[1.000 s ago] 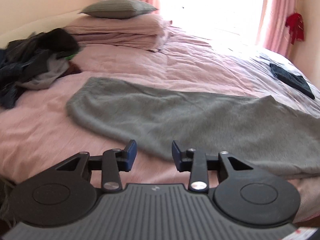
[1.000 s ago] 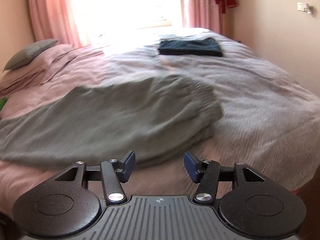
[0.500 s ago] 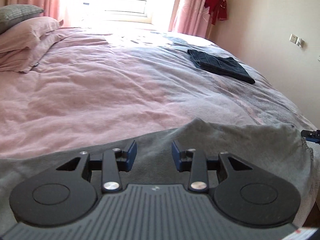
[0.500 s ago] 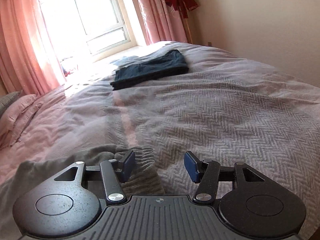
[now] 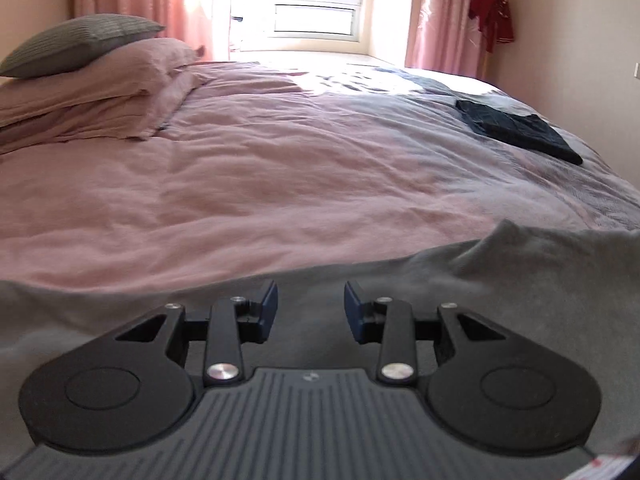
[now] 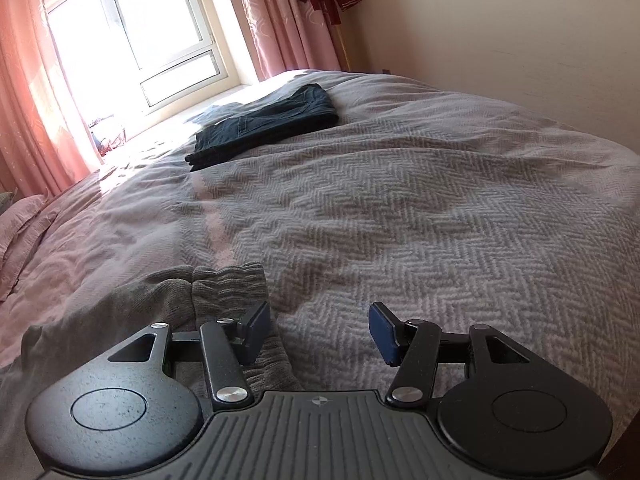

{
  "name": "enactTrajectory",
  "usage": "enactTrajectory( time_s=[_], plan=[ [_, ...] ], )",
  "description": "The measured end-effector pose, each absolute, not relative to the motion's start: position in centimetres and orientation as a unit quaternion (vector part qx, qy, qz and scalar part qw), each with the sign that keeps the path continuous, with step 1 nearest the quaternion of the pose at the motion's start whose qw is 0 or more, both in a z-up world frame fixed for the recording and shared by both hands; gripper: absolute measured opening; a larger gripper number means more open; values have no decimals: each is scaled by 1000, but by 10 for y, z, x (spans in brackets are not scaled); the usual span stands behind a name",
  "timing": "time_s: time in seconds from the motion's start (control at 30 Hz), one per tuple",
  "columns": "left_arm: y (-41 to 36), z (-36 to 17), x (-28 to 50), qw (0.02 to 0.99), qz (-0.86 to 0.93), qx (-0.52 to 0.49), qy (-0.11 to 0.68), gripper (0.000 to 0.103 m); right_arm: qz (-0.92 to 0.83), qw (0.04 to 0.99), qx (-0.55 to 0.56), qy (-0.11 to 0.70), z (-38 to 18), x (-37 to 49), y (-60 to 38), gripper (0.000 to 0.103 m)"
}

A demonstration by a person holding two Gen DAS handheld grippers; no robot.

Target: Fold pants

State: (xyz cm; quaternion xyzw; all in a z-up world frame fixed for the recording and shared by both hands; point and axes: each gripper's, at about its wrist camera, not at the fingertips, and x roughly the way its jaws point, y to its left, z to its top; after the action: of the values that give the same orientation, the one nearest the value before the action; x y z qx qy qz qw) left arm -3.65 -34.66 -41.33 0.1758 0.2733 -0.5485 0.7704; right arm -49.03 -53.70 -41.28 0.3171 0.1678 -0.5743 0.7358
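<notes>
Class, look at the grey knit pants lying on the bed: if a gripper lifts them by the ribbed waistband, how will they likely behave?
The grey pants would probably droop, since they already lie in soft wrinkles. The gathered ribbed waistband looks thick, likely giving the open right gripper fair purchase. They should not roll or tip.

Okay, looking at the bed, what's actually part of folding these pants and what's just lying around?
Part of the job:
- soft grey knit pants, ribbed waistband by the right claw
- left claw, open above them

Lying about:
- folded dark blue jeans
- grey ribbed pillow
- red hanging garment
</notes>
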Motion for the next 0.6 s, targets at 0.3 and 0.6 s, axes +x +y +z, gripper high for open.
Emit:
enactTrajectory(
  time_s=[0.3,0.6],
  plan=[
    [-201,-434,95,868,-329,162,335,20,-591,721,316,176,-403,-484,-508,52],
    [-181,-400,85,846,-412,121,317,21,-555,772,246,186,-369,-438,-450,52]
  ],
)
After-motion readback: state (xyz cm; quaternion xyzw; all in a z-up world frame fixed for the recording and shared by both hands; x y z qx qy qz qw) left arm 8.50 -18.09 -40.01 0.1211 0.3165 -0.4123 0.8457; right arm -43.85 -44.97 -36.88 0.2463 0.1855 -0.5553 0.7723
